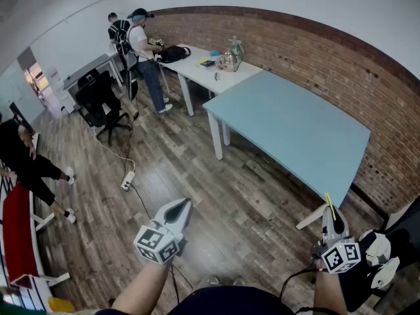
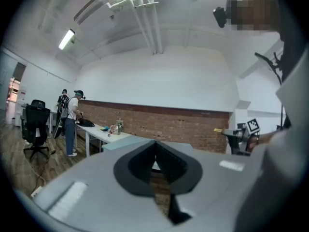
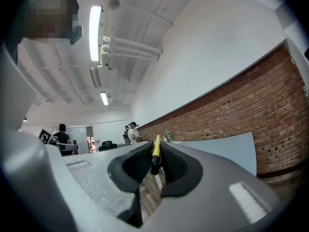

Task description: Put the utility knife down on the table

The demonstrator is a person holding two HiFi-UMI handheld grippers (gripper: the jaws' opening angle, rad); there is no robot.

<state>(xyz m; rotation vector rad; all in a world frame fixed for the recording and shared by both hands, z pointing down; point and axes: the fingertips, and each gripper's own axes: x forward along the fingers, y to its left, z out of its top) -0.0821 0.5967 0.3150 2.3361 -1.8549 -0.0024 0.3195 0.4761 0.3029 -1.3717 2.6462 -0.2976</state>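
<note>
Showing the task unfinished: the right gripper (image 1: 331, 215) clamps the yellow utility knife (image 3: 155, 151) in the air near the blue table (image 1: 295, 126), not yet on it, while the left gripper (image 1: 183, 204) is closed and empty.

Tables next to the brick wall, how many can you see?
2. The light blue table is the nearer one. The white table stands past its far end and is cluttered on top. More tables could be hidden outside the picture.
</note>
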